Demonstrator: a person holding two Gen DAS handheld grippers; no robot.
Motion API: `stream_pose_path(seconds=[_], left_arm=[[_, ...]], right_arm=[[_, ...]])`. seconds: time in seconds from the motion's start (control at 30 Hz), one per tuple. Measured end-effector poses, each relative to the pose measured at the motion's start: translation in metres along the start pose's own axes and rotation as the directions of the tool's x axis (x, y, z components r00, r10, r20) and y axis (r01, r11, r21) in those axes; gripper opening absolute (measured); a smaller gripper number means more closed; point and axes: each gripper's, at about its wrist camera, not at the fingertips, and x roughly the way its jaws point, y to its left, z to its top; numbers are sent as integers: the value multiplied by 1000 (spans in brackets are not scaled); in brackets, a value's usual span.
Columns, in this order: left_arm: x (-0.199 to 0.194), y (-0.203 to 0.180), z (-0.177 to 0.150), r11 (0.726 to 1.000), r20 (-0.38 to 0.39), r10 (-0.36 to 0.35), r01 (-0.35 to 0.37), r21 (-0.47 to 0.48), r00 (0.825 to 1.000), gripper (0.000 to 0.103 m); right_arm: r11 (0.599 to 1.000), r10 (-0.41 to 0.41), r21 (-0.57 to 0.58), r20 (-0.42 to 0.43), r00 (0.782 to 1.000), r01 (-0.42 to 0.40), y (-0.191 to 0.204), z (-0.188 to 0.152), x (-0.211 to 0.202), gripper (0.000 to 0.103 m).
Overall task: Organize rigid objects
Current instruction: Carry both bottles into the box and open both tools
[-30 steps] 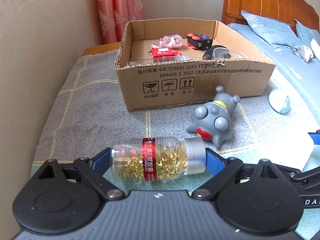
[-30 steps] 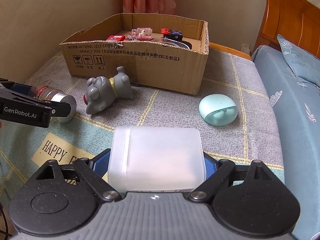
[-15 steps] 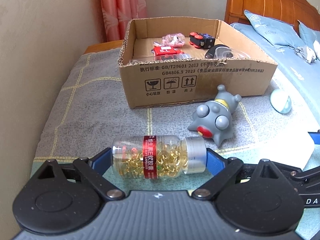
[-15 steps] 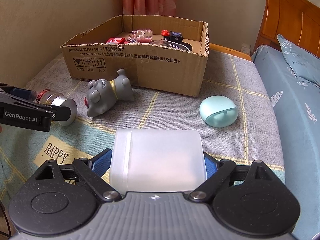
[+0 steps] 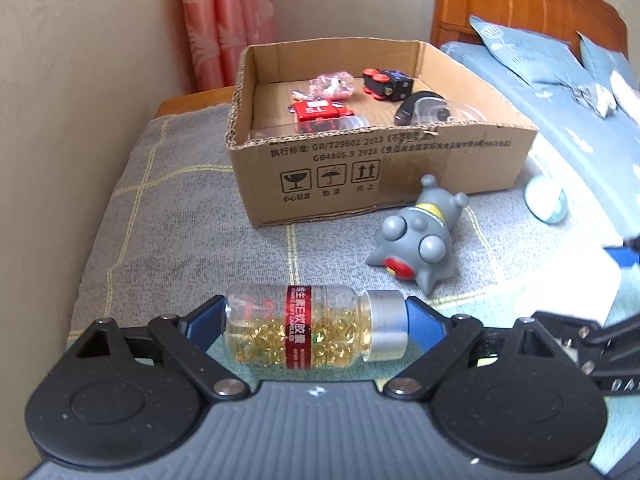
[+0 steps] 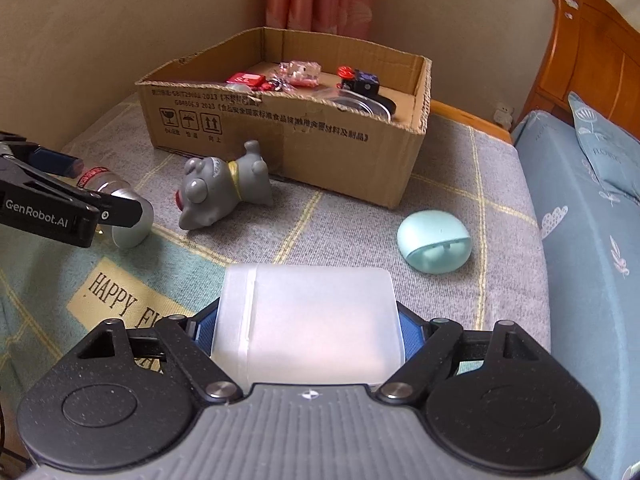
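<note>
A clear bottle (image 5: pixel 304 332) of yellow capsules, with a red label and silver cap, lies crosswise between the jaws of my left gripper (image 5: pixel 316 308). The jaws are closing, and the blue pads press on its base and cap. In the right wrist view the same bottle (image 6: pixel 100 178) sits low over the bedspread at the far left. My right gripper (image 6: pixel 308 312) is closing on a frosted white plastic box (image 6: pixel 316 336), pads against both its sides. The open cardboard box (image 5: pixel 400 160) stands ahead and holds several small items.
A grey rubber toy (image 6: pixel 224 188) lies on its side in front of the cardboard box (image 6: pixel 320 136). A mint-green oval case (image 6: pixel 434 240) rests to the right on the checked blanket. A wall runs along the left, with the bed's blue bedding and wooden headboard on the right.
Both views have shifted only slightly. The bottle and the white box stay between their jaws.
</note>
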Motion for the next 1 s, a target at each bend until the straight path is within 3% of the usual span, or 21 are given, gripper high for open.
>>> stream_pose_path(seconds=[0.3, 0.47, 0.63, 0.87, 1.0], left_arm=[[-28, 1, 18, 997, 29, -48, 46, 63, 998, 93], [-42, 1, 50, 993, 84, -67, 59, 101, 994, 93], [-43, -3, 93, 985, 157, -37, 10, 171, 987, 93], [-6, 4, 164, 974, 149, -22, -13, 225, 989, 93], [33, 9, 187, 974, 100, 0, -23, 224, 995, 93]], right_arm=[[992, 80, -98, 31, 996, -76, -10, 21, -24, 86], [986, 125, -117, 78, 989, -116, -19, 41, -40, 86], [983, 129, -150, 139, 982, -108, -24, 68, -51, 86], [984, 117, -154, 170, 978, -91, -33, 108, -45, 86], [984, 112, -156, 167, 980, -86, -33, 127, -37, 86]])
